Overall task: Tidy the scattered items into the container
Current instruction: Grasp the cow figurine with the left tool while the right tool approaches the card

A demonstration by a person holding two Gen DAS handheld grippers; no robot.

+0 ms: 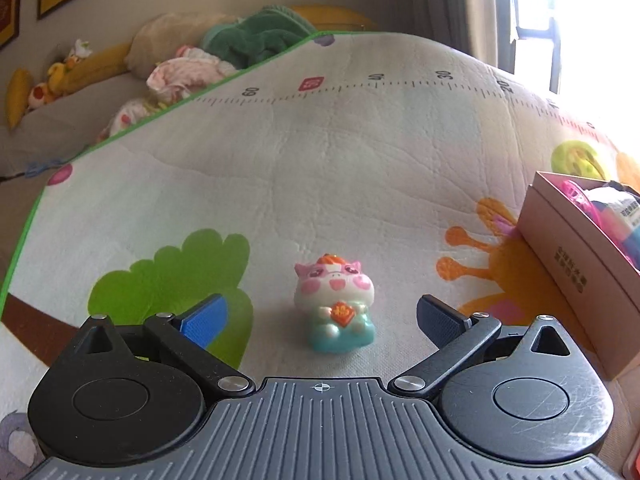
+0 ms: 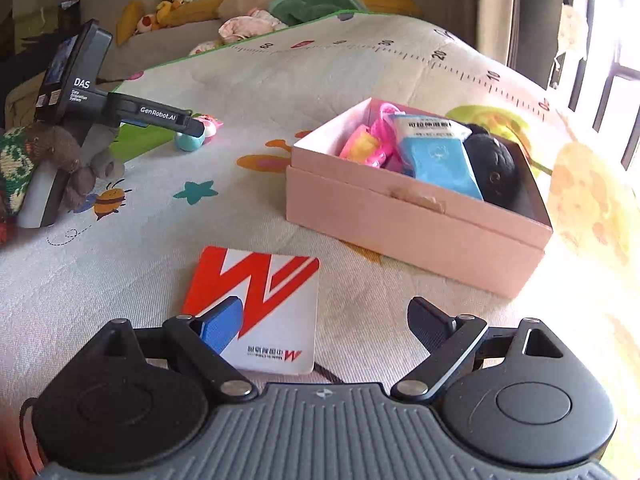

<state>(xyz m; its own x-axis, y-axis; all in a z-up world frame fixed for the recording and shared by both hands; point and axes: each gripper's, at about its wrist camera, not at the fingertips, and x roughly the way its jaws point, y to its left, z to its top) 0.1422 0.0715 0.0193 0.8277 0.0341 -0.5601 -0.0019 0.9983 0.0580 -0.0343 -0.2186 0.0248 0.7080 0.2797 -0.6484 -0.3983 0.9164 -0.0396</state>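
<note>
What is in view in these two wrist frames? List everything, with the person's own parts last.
pig toy: 1, pink, white and teal, on the mat between the left claw's open fingers
card: 1, red and white, flat on the mat in front of the right claw
box: 1, pink, open, on the mat beyond the card
blue pack: 1, blue and white, in the box
black plush: 1, black, in the box beside the blue pack
pink toys: several, pink and yellow, in the box; exact count unclear
mat: 1, pale with cartoon prints and a ruler strip
soft toys: a heap, mixed colours, beyond the mat
left claw: 1, black, open
right claw: 1, black, open
</note>
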